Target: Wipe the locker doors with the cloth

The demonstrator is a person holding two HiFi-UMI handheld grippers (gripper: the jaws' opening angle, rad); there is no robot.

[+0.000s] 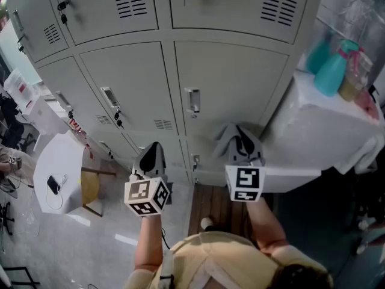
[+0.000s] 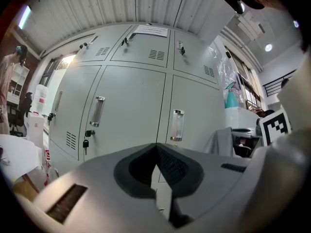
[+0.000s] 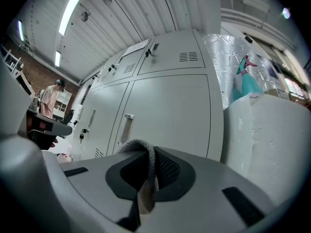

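Pinching the cloth lengthwise, the right gripper points at the lockers.

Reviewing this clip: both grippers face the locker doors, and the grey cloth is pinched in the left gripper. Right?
Not quite. The cloth is pinched in the right gripper, as the right gripper view shows; the left gripper is shut on nothing. Both do face the locker doors.

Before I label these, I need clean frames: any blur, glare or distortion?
Head view: mostly sharp, lockers splay with the steep angle. Left gripper view: fisheye bows the lockers, corners black, left tongs soft. Right gripper view: same fisheye; ceiling lights glare; cloth crisp.
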